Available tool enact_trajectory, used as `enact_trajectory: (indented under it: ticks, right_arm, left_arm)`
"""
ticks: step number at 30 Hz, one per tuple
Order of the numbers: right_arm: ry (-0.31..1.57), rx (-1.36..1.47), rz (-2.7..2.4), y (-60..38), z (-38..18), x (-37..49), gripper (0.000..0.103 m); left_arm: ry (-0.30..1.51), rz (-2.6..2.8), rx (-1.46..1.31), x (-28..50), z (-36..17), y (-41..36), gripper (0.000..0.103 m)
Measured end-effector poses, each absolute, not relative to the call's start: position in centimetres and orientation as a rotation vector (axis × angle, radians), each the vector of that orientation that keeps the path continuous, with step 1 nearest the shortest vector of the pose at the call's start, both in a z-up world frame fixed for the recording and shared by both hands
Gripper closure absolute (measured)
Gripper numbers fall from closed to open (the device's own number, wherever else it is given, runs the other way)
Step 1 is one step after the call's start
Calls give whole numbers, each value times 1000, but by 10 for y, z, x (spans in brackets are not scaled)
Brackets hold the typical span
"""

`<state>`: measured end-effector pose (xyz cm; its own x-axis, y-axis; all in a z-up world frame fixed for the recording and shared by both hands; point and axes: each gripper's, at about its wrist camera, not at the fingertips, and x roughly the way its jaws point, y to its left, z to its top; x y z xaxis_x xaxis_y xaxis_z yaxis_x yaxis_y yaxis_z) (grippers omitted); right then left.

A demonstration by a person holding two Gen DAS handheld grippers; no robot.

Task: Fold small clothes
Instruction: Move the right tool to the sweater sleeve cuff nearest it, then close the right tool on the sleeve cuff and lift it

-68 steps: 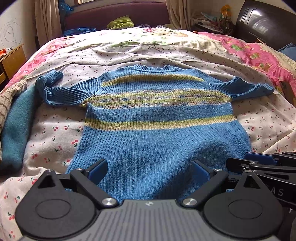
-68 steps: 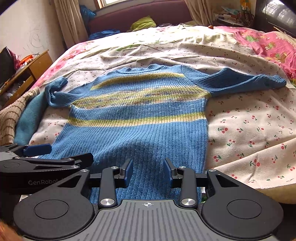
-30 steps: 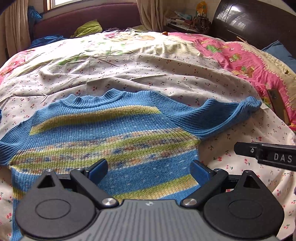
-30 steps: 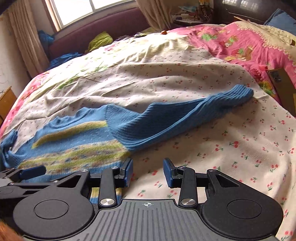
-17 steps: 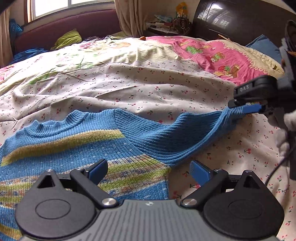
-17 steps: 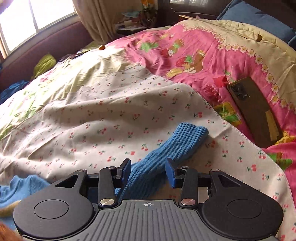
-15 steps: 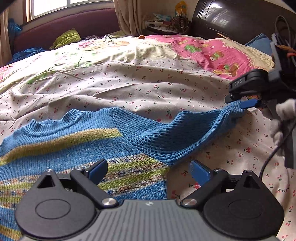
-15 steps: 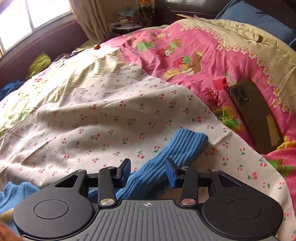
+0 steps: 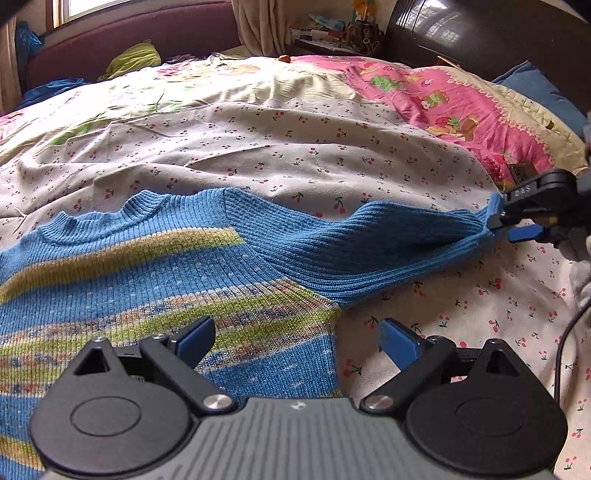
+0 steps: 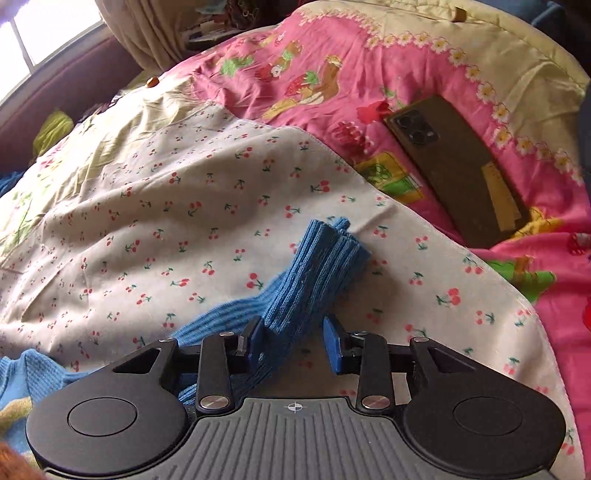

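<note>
A blue knit sweater (image 9: 155, 273) with yellow-green stripes lies flat on the cherry-print sheet. Its right sleeve (image 9: 373, 243) stretches out to the right. My left gripper (image 9: 295, 338) is open and empty, low over the sweater's right side near the armpit. My right gripper (image 10: 293, 341) is open at the sleeve's end, and the cuff (image 10: 317, 269) lies between its jaws, against the left finger (image 10: 255, 341). In the left wrist view the right gripper (image 9: 517, 225) sits at the sleeve's tip.
A pink cartoon-print quilt (image 10: 332, 70) covers the bed's right side, with a brown phone (image 10: 454, 166) lying on it. A dark headboard (image 9: 461, 33) stands at the far right. A green cushion (image 9: 133, 59) rests at the far end by the window.
Both grippers have moved right from the sweater's hem toward the right sleeve. My right gripper has come down around the cuff, whose tip now bunches up between the jaws.
</note>
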<state>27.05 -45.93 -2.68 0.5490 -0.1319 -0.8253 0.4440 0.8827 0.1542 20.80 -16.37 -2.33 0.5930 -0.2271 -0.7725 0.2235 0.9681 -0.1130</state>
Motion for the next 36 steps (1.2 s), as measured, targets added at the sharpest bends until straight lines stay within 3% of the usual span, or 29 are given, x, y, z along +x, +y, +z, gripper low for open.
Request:
enact_trajectory:
  ticks: [11, 14, 20, 26, 36]
  right_arm:
    - [831, 659, -353, -500, -31, 251, 64]
    - [827, 601, -363, -489, -24, 268, 54]
    - [915, 533, -393, -482, -41, 290, 54]
    - [914, 518, -428, -497, -47, 253, 59]
    - [792, 823, -334, -518, -61, 252, 54]
  left_arm:
    - [904, -266, 20, 201, -21, -169, 0]
    - [907, -262, 18, 203, -22, -171, 0]
    - [909, -273, 39, 201, -20, -181, 0]
    - [899, -280, 64, 197, -19, -184, 0]
    - [908, -282, 67, 192, -20, -186, 0]
